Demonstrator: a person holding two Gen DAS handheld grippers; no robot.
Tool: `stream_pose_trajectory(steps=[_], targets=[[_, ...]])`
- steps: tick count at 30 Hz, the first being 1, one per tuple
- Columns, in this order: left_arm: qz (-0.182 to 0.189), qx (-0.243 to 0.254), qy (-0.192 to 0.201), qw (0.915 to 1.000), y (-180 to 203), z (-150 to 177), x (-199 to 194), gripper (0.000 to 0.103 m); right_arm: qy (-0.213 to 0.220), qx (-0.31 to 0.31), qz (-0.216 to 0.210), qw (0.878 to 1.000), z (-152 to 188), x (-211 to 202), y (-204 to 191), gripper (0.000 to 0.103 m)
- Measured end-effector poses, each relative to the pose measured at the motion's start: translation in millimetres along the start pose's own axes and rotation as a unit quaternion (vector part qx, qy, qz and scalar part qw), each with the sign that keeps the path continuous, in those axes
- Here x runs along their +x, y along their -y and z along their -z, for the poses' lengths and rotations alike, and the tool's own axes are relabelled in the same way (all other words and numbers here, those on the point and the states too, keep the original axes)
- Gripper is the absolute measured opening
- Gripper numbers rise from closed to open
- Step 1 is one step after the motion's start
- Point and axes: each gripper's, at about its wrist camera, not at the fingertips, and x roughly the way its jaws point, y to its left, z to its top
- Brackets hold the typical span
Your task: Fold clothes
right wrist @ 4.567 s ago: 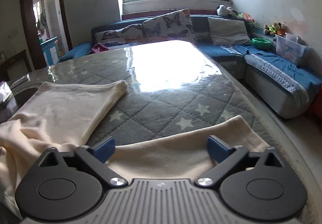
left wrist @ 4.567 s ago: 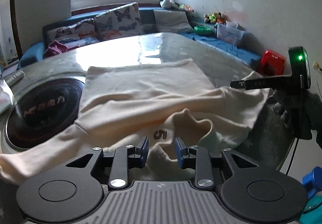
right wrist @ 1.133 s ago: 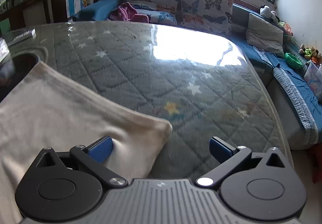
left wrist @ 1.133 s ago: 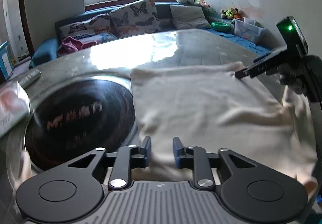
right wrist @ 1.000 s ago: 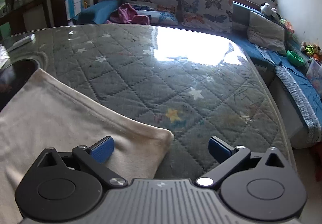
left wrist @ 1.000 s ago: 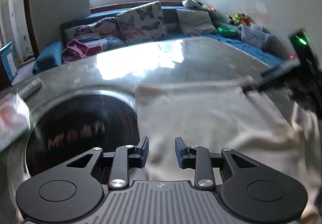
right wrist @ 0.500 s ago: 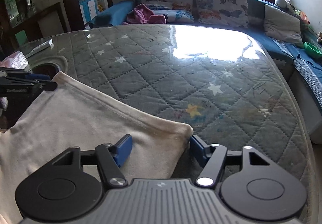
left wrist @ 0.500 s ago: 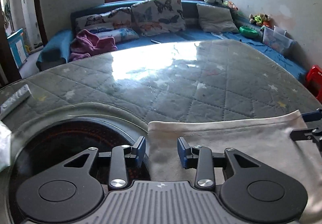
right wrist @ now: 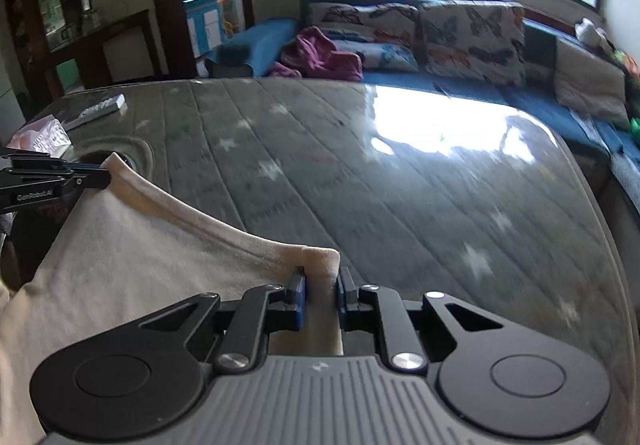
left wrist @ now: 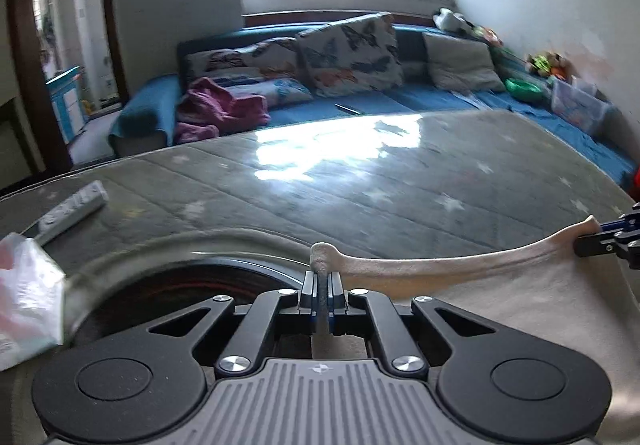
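A cream garment (left wrist: 500, 293) hangs stretched between my two grippers above the quilted grey table (left wrist: 360, 197). My left gripper (left wrist: 321, 285) is shut on the garment's left hem corner. My right gripper (right wrist: 320, 293) is shut on the right hem corner of the garment (right wrist: 132, 257). The hem edge runs taut from one gripper to the other. The right gripper shows at the right edge of the left wrist view (left wrist: 608, 235); the left gripper shows at the left edge of the right wrist view (right wrist: 52, 177). The garment's lower part is hidden below the grippers.
A round black cooktop (left wrist: 192, 285) is set into the table at the left. A remote (left wrist: 72, 211) and a plastic packet (left wrist: 24, 297) lie beside it. A blue sofa with butterfly cushions (left wrist: 348, 57) stands behind the table.
Both grippers closed on the hem corners of the garment and lifted them off the table. The hem now hangs taut between them, raised above the surface.
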Motion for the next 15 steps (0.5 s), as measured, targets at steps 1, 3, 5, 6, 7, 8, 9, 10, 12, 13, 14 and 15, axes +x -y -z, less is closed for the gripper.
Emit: stream_pose_trajectory(steps=[1, 3, 5, 6, 7, 8, 9, 10, 12, 13, 14, 15], targets=[[-0.006, -0.003, 0.0, 1.0, -4.4, -1.1, 0.7, 0.005, 0.001, -0.005, -0.001, 1.0, -4.9, 5.1, -3.4, 0.014], [-0.016, -0.007, -0.004, 0.9998, -11.5, -2.2, 4.1, 0.005, -0.006, -0.015, -0.002, 1.0, -15.1, 21.0, -10.3, 0.016], [-0.024, -0.013, -0.013, 0.9996, -17.6, -2.3, 9.4, 0.005, -0.01, -0.024, 0.003, 1.0, -20.8, 33.2, -15.9, 0.019], [-0.024, -0.015, -0.016, 0.9995, -19.8, -1.7, 11.9, 0.006, -0.012, -0.027, 0.006, 1.0, -23.2, 36.1, -18.2, 0.02], [-0.023, -0.016, -0.019, 0.9994, -21.2, -1.1, 13.7, 0.006, -0.011, -0.028, 0.007, 1.0, -24.5, 36.4, -19.3, 0.021], [-0.023, -0.016, -0.022, 0.9994, -21.4, -0.3, 14.7, 0.006, -0.009, -0.03, 0.008, 0.999, -25.6, 34.2, -21.2, 0.022], [-0.022, -0.015, -0.023, 0.9994, -21.4, 0.4, 15.2, 0.006, -0.006, -0.033, 0.007, 0.999, -25.2, 29.2, -23.3, 0.024], [-0.022, -0.016, -0.023, 0.9994, -21.1, 1.0, 14.7, 0.007, -0.004, -0.035, 0.005, 0.999, -24.3, 23.8, -25.5, 0.025], [-0.022, -0.02, -0.02, 0.9994, -20.7, 1.9, 10.7, 0.009, 0.0, -0.043, -0.004, 0.999, -18.6, 8.7, -31.8, 0.027], [-0.021, -0.023, -0.018, 0.9993, -19.8, 2.7, 7.1, 0.009, 0.002, -0.048, -0.01, 0.999, -14.5, 0.5, -35.2, 0.028], [-0.017, -0.024, -0.016, 0.9994, -17.2, 2.7, 3.4, 0.009, 0.003, -0.053, -0.017, 0.998, -10.0, -7.5, -38.7, 0.028], [-0.01, -0.022, -0.013, 0.9996, -13.3, 2.8, -0.9, 0.009, 0.001, -0.056, -0.028, 0.998, -4.3, -15.2, -42.4, 0.028]])
